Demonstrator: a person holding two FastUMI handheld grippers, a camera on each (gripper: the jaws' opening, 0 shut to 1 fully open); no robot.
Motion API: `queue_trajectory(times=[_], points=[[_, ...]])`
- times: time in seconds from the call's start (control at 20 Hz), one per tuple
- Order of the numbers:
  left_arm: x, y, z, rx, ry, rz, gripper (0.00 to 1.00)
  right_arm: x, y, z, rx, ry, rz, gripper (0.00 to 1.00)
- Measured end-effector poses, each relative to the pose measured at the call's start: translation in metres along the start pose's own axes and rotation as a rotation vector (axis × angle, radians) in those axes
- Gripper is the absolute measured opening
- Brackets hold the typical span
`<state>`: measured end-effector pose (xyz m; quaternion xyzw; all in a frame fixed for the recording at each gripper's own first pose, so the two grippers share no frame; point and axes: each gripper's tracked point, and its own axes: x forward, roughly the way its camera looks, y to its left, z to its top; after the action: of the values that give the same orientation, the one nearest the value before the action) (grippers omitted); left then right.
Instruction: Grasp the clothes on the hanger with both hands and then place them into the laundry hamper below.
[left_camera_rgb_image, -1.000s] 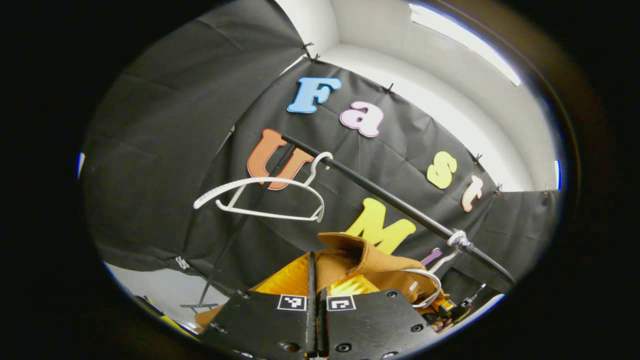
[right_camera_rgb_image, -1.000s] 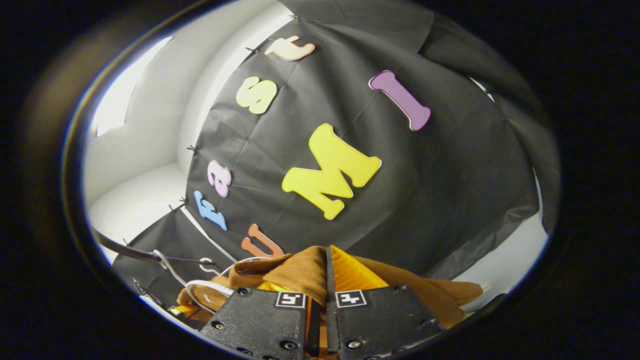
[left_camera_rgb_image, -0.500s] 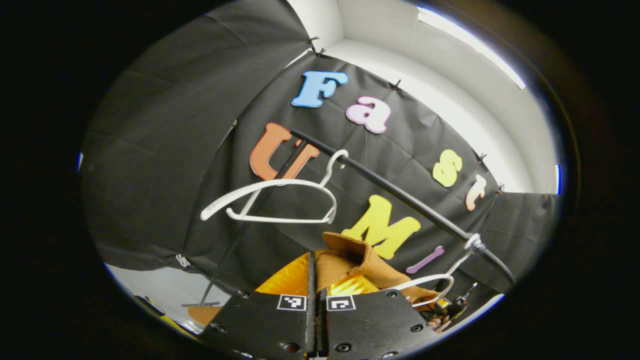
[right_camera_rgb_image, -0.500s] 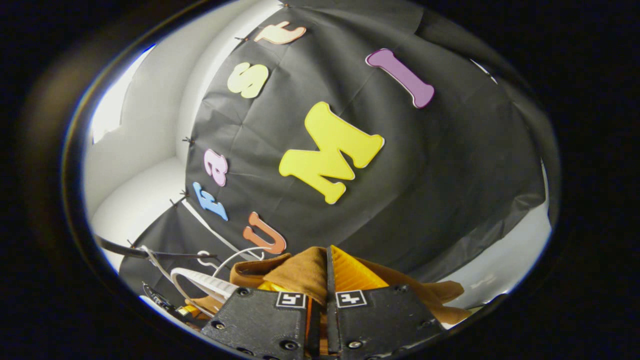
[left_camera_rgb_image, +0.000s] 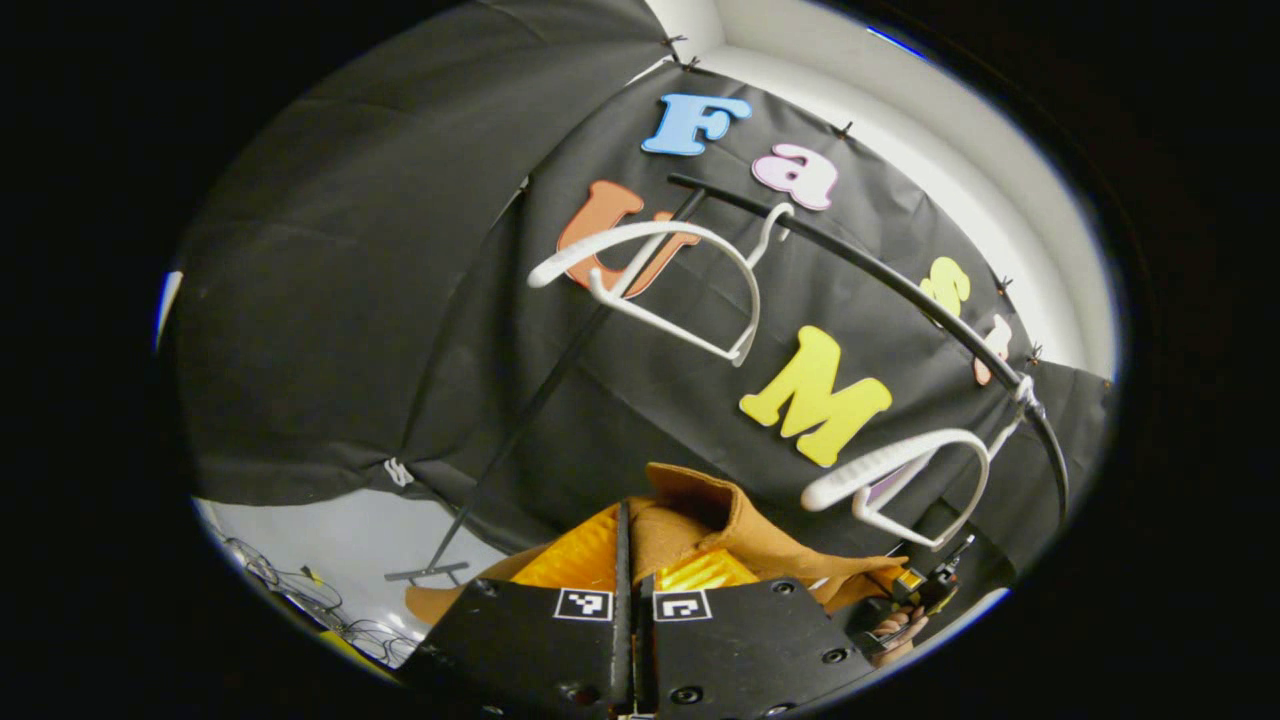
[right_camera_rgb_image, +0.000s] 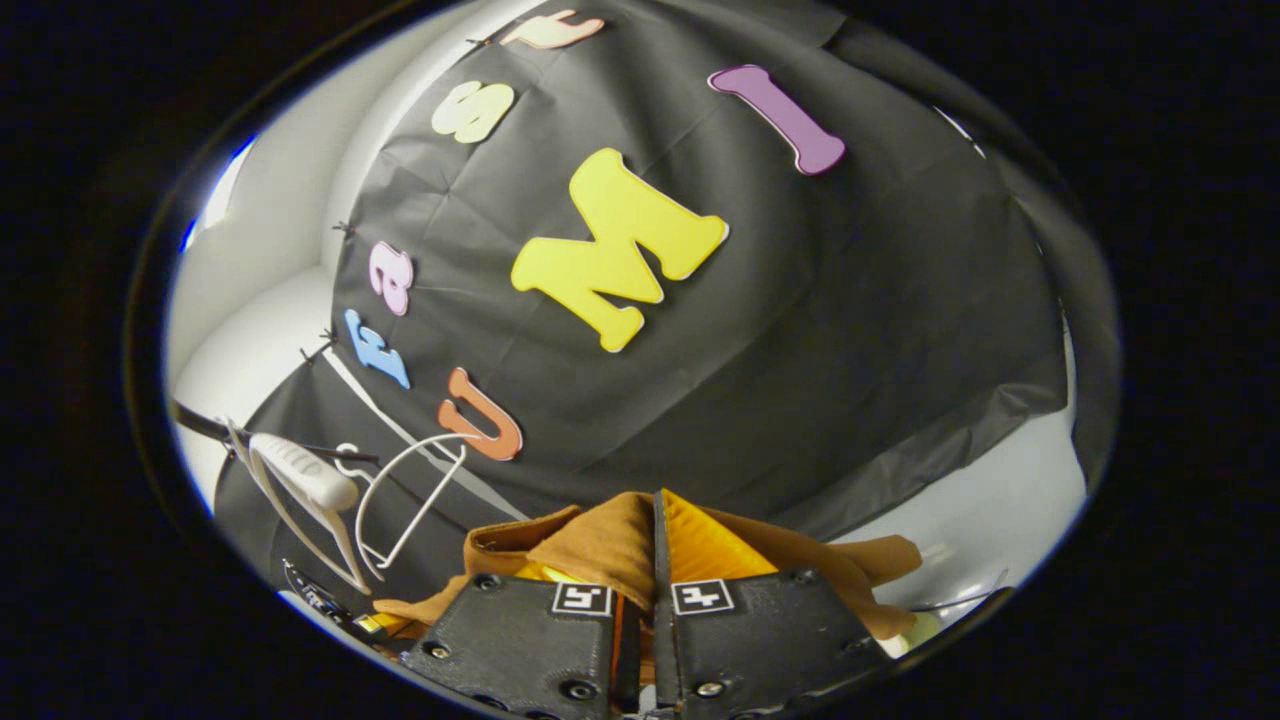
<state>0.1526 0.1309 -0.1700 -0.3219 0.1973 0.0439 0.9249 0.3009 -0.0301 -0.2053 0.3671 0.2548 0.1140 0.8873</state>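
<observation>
A brown garment (left_camera_rgb_image: 735, 535) with a yellow lining is pinched between the closed fingers of my left gripper (left_camera_rgb_image: 628, 560) in the left gripper view. My right gripper (right_camera_rgb_image: 655, 550) is shut on the same brown garment (right_camera_rgb_image: 610, 545) in the right gripper view. The garment hangs free of the hangers, below them. Two bare white hangers (left_camera_rgb_image: 665, 275) (left_camera_rgb_image: 905, 470) hang on the black rail (left_camera_rgb_image: 880, 285). In the right gripper view the same white hangers (right_camera_rgb_image: 300, 480) (right_camera_rgb_image: 410, 490) hang at the lower left. The other gripper and a hand (left_camera_rgb_image: 900, 625) show at the lower right of the left gripper view.
The rail's black upright (left_camera_rgb_image: 520, 415) runs down to a foot on the pale floor (left_camera_rgb_image: 340, 545). Cables (left_camera_rgb_image: 300, 590) lie on the floor at the lower left. Black cloth walls the booth behind the rail.
Both grippers have come down and away with the garment. The hanger it was on has slipped out of the collar and now hangs bare on the rail, which sits higher in view.
</observation>
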Motion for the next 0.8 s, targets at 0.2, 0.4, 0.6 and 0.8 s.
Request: queue_trajectory(times=[0.2, 0.4, 0.6, 0.8], points=[[-0.008, 0.006, -0.021, 0.004, 0.029, 0.020, 0.01, -0.006, -0.020, -0.032, -0.029, 0.042, -0.068, 0.08], [-0.024, -0.002, -0.046, 0.030, 0.067, 0.002, 0.07, -0.020, -0.025, -0.062, -0.033, 0.071, -0.087, 0.07], [-0.038, -0.023, -0.073, 0.085, 0.110, -0.049, 0.07, -0.039, -0.016, -0.090, -0.078, 0.099, -0.092, 0.07], [-0.057, -0.055, -0.094, 0.126, 0.150, -0.129, 0.07, -0.061, 0.001, -0.117, -0.095, 0.125, -0.075, 0.07]])
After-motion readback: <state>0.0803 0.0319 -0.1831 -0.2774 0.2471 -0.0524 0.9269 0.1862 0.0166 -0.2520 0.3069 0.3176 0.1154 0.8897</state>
